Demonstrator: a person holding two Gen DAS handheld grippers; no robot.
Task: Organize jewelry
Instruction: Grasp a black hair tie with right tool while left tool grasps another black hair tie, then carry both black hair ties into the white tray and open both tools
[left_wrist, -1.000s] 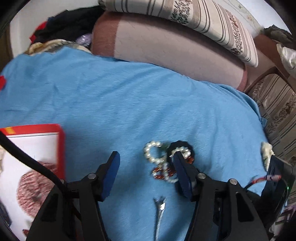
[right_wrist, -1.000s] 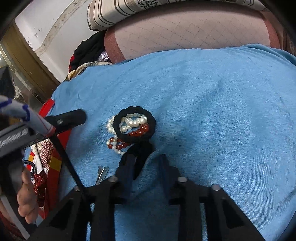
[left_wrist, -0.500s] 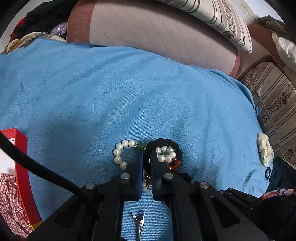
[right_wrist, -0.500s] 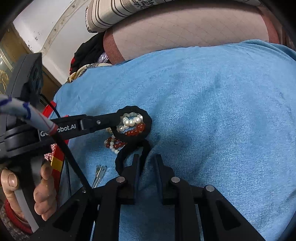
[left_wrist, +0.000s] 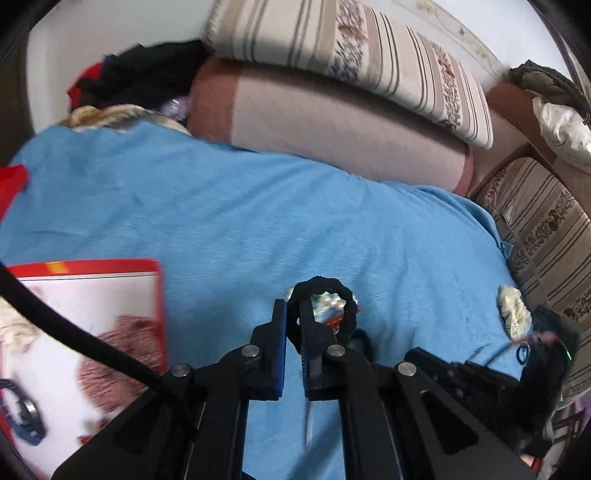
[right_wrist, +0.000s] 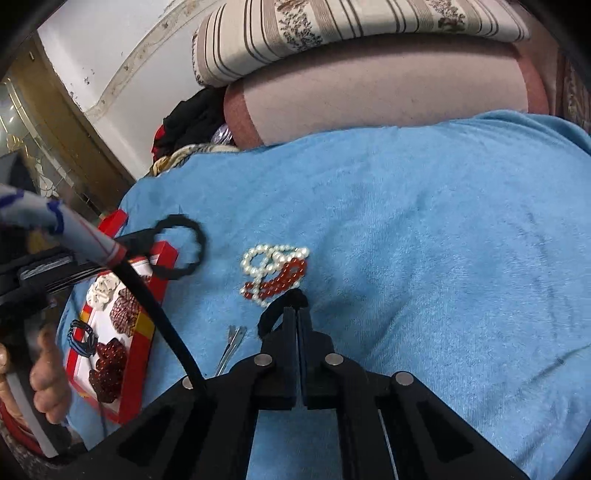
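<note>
My left gripper (left_wrist: 293, 314) is shut on a black ring-shaped hair tie (left_wrist: 347, 306) and holds it above the blue cloth; in the right wrist view the tie (right_wrist: 197, 242) hangs over the edge of a red-rimmed box (right_wrist: 144, 328). My right gripper (right_wrist: 296, 314) is shut on a second black tie (right_wrist: 267, 317) on the cloth, just below a tangle of white pearl and red bead strings (right_wrist: 275, 269).
The red box (left_wrist: 157, 291) holds several bead and cloth pieces. A metal hair clip (right_wrist: 231, 345) lies on the blue cloth (right_wrist: 424, 258). A cream scrunchie (left_wrist: 513, 308) sits at the right. Pillows (left_wrist: 332, 118) line the back.
My left gripper closed on the black ring tie, lifted it off the bead pile and carried it left toward the red box. My right gripper closed on the other black tie.
</note>
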